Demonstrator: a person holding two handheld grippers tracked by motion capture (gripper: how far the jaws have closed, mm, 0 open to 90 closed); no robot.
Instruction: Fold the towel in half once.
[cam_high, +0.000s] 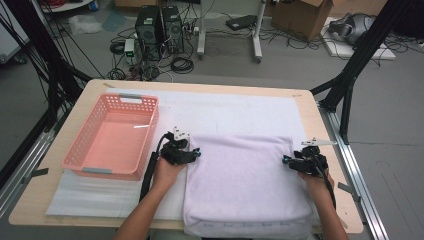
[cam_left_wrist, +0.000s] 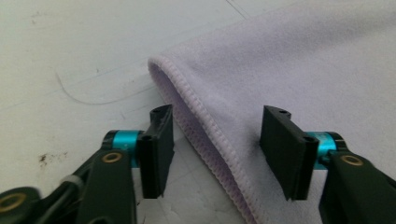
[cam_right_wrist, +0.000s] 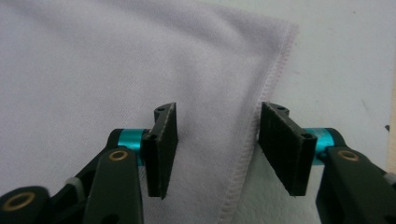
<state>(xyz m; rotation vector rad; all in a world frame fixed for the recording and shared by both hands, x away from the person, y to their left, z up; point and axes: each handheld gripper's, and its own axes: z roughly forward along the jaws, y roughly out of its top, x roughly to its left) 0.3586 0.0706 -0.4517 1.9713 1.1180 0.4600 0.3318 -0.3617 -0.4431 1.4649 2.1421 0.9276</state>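
Note:
A folded pale lilac towel (cam_high: 245, 180) lies on the white mat (cam_high: 225, 107), reaching to the table's near edge. My left gripper (cam_high: 197, 152) sits at the towel's left side near its far corner. In the left gripper view the towel's (cam_left_wrist: 289, 60) stitched hem runs between the jaws of the left gripper (cam_left_wrist: 217, 149), which stand apart without pressing on it. My right gripper (cam_high: 285, 160) is at the towel's right side. Its jaws straddle the towel's (cam_right_wrist: 93, 70) right hem in the right gripper view, and the right gripper (cam_right_wrist: 217, 149) is open too.
A pink plastic basket (cam_high: 152, 135) stands at the left on the mat, close to my left gripper. The wooden table (cam_high: 320, 130) ends just right of my right hand. Beyond the table's far edge are black frame legs, computers and cables on the floor.

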